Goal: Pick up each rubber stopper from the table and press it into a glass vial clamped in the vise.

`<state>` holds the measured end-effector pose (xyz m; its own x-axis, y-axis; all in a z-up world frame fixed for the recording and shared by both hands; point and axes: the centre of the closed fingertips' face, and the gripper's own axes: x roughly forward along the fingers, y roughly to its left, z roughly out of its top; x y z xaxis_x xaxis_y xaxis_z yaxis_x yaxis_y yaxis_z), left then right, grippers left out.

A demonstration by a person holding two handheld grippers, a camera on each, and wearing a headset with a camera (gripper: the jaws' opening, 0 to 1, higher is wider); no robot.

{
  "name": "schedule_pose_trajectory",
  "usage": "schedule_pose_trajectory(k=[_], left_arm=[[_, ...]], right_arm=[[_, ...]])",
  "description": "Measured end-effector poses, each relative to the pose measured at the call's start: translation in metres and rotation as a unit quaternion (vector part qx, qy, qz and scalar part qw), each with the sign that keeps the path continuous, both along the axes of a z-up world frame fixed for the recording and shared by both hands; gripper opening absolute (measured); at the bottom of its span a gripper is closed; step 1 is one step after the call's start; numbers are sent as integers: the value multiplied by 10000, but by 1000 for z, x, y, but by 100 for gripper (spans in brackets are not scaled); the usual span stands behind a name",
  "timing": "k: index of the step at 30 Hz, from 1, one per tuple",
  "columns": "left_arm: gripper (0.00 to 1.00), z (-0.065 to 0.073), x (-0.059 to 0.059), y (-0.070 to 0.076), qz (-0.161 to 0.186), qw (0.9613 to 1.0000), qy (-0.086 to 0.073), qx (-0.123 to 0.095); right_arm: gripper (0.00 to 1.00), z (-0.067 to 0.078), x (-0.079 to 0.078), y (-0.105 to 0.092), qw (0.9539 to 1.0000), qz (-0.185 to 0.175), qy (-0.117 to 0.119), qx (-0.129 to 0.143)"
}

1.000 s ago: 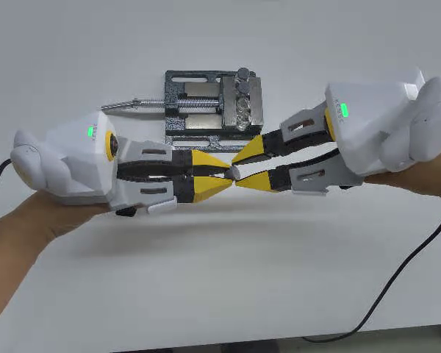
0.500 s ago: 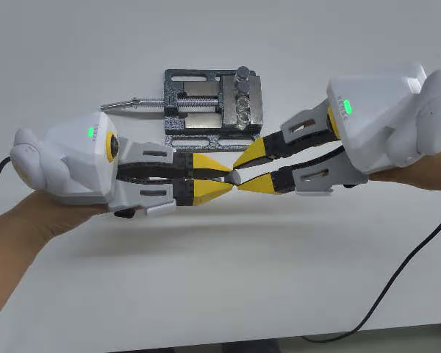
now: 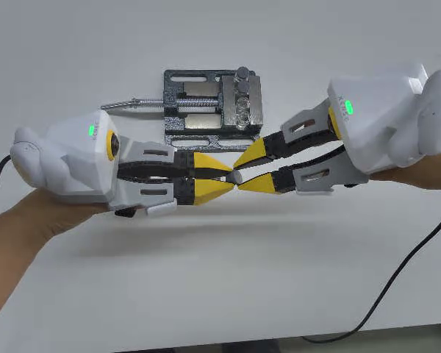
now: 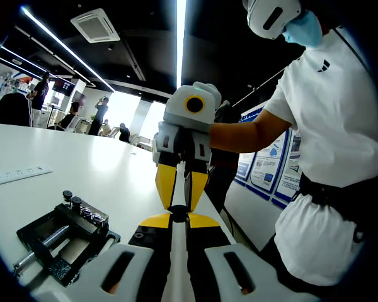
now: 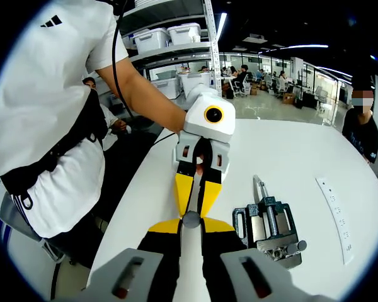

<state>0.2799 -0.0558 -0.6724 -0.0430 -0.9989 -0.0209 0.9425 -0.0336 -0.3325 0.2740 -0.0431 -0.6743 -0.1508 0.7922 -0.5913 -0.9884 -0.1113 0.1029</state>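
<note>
A small grey rubber stopper [image 3: 234, 176] hangs above the table between two grippers that meet tip to tip. My left gripper [image 3: 230, 177] reaches in from the left and my right gripper [image 3: 237, 175] from the right; both pairs of yellow tips close on the stopper. The stopper [image 4: 178, 214] sits at my left gripper's [image 4: 177, 218] tips, with the right gripper's fingers [image 4: 166, 185] facing them. It appears again as a grey stopper [image 5: 191, 219] at my right gripper's [image 5: 190, 224] tips. Behind them the black vise [image 3: 206, 121] clamps a row of glass vials [image 3: 242, 99].
The vise's screw handle [image 3: 132, 104] sticks out to the left. A black cable [image 3: 404, 272] trails across the table at the right. A power strip [image 5: 337, 207] lies farther along the white table, and people stand in the room beyond it.
My right gripper has risen slightly and its jaws have narrowed around the stopper. My left gripper has stayed about where it was.
</note>
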Motion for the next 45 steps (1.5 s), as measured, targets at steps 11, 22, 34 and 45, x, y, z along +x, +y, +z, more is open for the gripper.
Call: schedule_pose_trajectory(k=[11,22,34,45], left_arm=[[3,-1,-2,-2,-34,10000,51,16],[13,-2,0,-4,25,9999,13,100],[19,-24,5,-3,172,9959,-627,623],[20,-30,14,1,339,9931,-809,777]], right_arm=[[11,-1,-2,-2,10000,54,-16,-48],[11,-3,3,0,9998,52,-129,-168],[11,-8,10,-5,9984,-40,-198,-532],[10,-16,26,-14,9942,-205,-323,-1000]])
